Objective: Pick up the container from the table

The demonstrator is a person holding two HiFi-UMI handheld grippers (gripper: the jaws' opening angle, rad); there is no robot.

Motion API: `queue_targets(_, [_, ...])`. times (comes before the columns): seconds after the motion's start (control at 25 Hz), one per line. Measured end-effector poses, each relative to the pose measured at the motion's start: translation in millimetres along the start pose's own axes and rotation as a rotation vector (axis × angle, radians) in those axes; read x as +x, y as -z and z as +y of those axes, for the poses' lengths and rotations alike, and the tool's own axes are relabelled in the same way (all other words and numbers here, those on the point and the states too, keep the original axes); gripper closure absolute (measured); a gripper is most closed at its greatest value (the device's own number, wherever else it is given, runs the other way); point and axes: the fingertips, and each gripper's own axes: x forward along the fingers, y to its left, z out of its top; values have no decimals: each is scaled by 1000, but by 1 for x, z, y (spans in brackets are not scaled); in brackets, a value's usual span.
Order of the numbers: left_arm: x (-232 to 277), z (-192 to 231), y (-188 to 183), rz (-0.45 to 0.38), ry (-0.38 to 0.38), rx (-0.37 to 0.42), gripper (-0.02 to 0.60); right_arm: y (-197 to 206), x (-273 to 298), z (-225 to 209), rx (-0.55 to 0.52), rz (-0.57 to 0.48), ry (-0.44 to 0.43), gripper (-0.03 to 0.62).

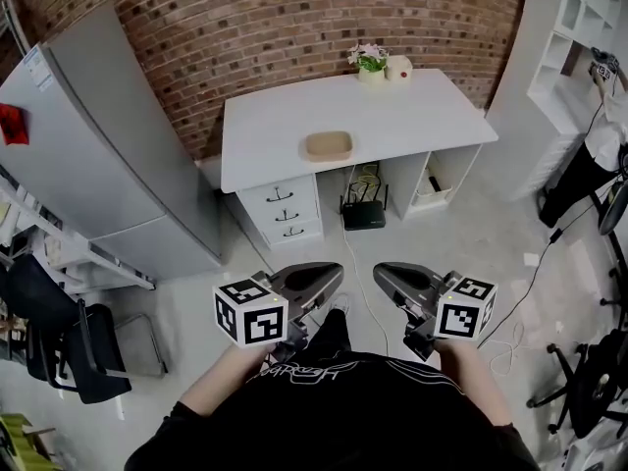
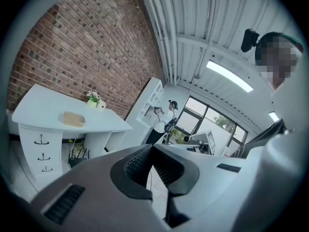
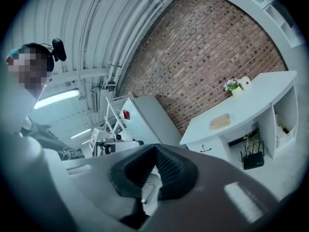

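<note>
Head view: both forearms come in from the bottom edge, side by side. The left gripper point(image 1: 337, 271) sits at 7 o'clock of frame ctr and the right gripper point(image 1: 379, 271) at 5 o'clock. Both are held about level w/ noses toward the table point(image 1: 432, 116), tips angled a bit toward each other, gap btwn them. The hands are mostly hidden behind the marker cubes; only wrists and forearms show.

Left gripper view: left gripper point(image 2: 153, 146) has its jaws pressed together, tips meeting, nothing btwn them. Right gripper view: right gripper point(image 3: 155, 146) is the same, tips meeting, nothing pinched.

The container point(image 1: 328, 146) is tan and shallow. It rests on the white tabletop near the front edge, at 12 o'clock from the grippers and well apart from both. It shows at 10 o'clock of the jaws in the left gripper view point(image 2: 73, 119) and at 2 o'clock in the right gripper view point(image 3: 219, 122). A flower pot point(image 1: 370, 62) stands at the table's back edge, approx 1 o'clock of the container.

Hard to read:
- The container's inside is too small to tell.
- The fridge point(image 1: 108, 145), at 9 o'clock, is cut by the left edge.
- A second person point(image 1: 594, 155) at 3 o'clock is cut off by the right edge.
- The chair point(image 1: 59, 351) at 8 o'clock is partly out of frame.
- A router point(image 1: 363, 214) sits in shadow under the table.
</note>
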Motion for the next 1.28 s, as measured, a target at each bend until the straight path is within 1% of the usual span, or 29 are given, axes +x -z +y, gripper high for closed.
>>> queue_targets(0.16, [13,15,-3,16,9,-12,578,-5,8,-21,23,-5,18,591])
queue_targets(0.4, [39,56,-19,33,12,-45,578,-23,28,-65,72,-18,53,591])
queue_targets(0.6, [68,106,-38,58,-7,-93,578,-45,50,-108,109,-16,79,591])
queue_targets(0.84, [98,162,-67,71,-21,-152,578,-74,85,-161,155,-11,87,591])
queue_targets(1.08, [119,217,-99,65,-41,-205,578,-102,121,-209,206,1,89,591])
queue_targets(1.28, [132,264,-113,67,-56,-267,578,-114,153,-245,226,22,94,591])
